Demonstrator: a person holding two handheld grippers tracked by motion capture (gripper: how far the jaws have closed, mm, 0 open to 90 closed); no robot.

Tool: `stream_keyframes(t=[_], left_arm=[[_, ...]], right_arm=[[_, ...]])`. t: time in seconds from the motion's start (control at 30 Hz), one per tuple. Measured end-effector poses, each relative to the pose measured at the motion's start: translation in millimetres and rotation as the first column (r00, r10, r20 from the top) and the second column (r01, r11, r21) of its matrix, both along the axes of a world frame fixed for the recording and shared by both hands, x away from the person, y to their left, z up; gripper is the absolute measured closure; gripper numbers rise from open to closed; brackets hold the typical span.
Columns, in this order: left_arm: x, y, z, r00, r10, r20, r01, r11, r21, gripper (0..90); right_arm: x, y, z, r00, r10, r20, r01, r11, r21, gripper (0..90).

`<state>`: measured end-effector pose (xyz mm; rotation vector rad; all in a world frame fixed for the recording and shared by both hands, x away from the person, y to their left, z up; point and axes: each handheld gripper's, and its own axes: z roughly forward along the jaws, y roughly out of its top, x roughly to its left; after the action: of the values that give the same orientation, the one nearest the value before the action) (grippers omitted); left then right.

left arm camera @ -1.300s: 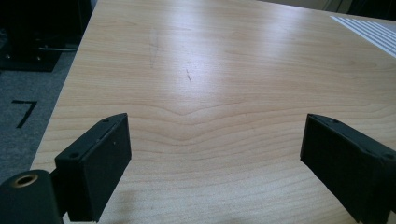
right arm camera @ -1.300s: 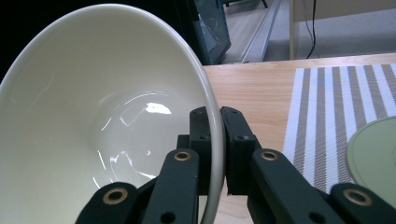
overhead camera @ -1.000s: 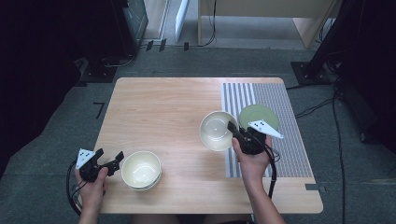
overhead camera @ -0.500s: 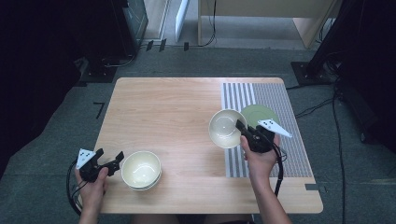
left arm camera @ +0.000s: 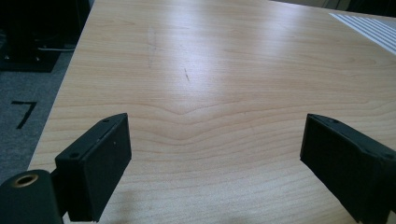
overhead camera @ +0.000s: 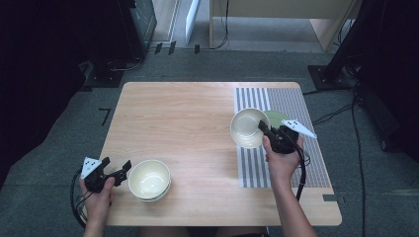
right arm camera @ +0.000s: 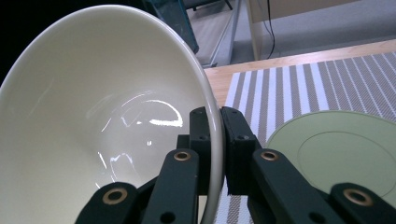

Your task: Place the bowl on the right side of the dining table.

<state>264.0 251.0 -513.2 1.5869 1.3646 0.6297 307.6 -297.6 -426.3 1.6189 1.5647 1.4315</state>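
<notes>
A: A light wooden table (overhead camera: 188, 128) is seen from above, with a striped placemat (overhead camera: 296, 103) laid over its 3 o'clock side. How are the dishes placed?

B: A cream bowl (overhead camera: 248, 127) is held tilted above the placemat's 9 o'clock edge, its rim pinched by the right gripper (overhead camera: 265, 131). In the right gripper view the two black jaws are seen pressed together on the thin bowl wall (right arm camera: 215, 140), one inside and one outside. A green plate (overhead camera: 276, 118) is left lying flat on the placemat, just behind the bowl at its 3 o'clock.

A: And the other side?

B: A stack of cream bowls (overhead camera: 149, 179) is found near the table's 7 o'clock corner. The left gripper (overhead camera: 122, 168) is held just beside that stack, at its 9 o'clock, jaws spread wide with nothing between them; bare tabletop (left arm camera: 210, 93) is seen ahead of them in the left gripper view.

A: What is the coming move judged to turn on?

B: The stack lies well apart from the carried bowl, toward 8 o'clock from the right gripper. The left hand (overhead camera: 99, 197) is far nearer to it. The bowl's opening is tipped toward 9 o'clock, so levelling would probably be needed before it is nested.
</notes>
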Motion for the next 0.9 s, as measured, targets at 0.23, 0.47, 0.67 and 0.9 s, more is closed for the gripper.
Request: stream_keyframes(t=[0.23,0.47,0.67,0.9], left_arm=[[0.1,-0.6,0.0,1.0,0.006,-0.001,-0.006,1.0,0.006,8.3],[0.3,-0.7,0.0,1.0,0.006,-0.002,-0.006,1.0,0.006,8.3],[0.4,-1.0,0.0,1.0,0.009,-0.004,-0.009,0.9999,0.011,8.3],[0.4,-1.0,0.0,0.9999,0.01,-0.004,-0.009,0.9999,0.012,8.3]], right_arm=[[8.8,-7.9,1.6,0.9996,-0.029,-0.005,0.029,1.0,-0.011,84.7],[15.5,-16.6,0.1,0.9982,-0.057,-0.019,0.057,0.998,-0.024,84.7],[23.1,-27.2,-4.1,0.995,-0.088,-0.047,0.087,0.996,-0.023,84.7],[32.3,-37.2,-12.4,0.9894,-0.121,-0.081,0.118,0.992,-0.034,84.6]])
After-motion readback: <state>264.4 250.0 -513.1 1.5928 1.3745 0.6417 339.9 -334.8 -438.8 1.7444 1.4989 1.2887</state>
